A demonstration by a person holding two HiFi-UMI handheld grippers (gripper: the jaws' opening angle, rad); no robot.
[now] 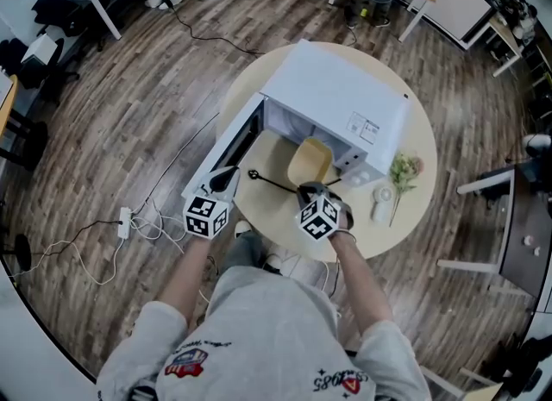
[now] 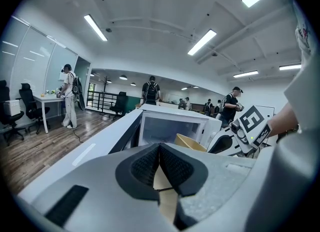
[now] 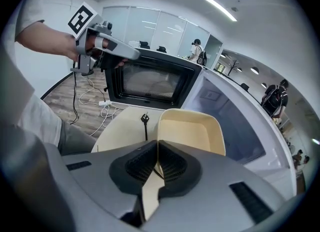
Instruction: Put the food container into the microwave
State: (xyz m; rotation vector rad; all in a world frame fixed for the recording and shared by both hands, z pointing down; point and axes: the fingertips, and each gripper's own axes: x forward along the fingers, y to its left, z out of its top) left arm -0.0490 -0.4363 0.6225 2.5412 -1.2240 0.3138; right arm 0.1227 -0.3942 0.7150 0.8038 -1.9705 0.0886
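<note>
- A person works at a round table (image 1: 274,156), carrying a beige food container (image 1: 310,159) at the open mouth of a white microwave (image 1: 345,102). The tub is tilted and appears lifted off the tabletop, and it is not yet inside the cavity.
- The right gripper (image 1: 308,187) is clamped on the container's near wall, its jaws pressed almost together on the thin rim. That hold probably lets the far end lead into the oven.
- The left gripper (image 1: 222,179), jaws closed with nothing between them, sits at the top edge of the swung-out microwave door (image 1: 226,145). It is apparently there to keep the door wide and out of the tub's path, though actual contact cannot be made out.
- A black power plug (image 1: 252,173) and its cord lie on the table between door and container, just beside the tub.
- A sprig of flowers (image 1: 403,169) and a small white object (image 1: 382,204) rest to the right of the microwave, clear of the route.
- The room has a wood-plank floor (image 1: 129,115) with white cables and a power strip (image 1: 123,222). Desks and office chairs ring the table, and people stand in the background under strip lights.
</note>
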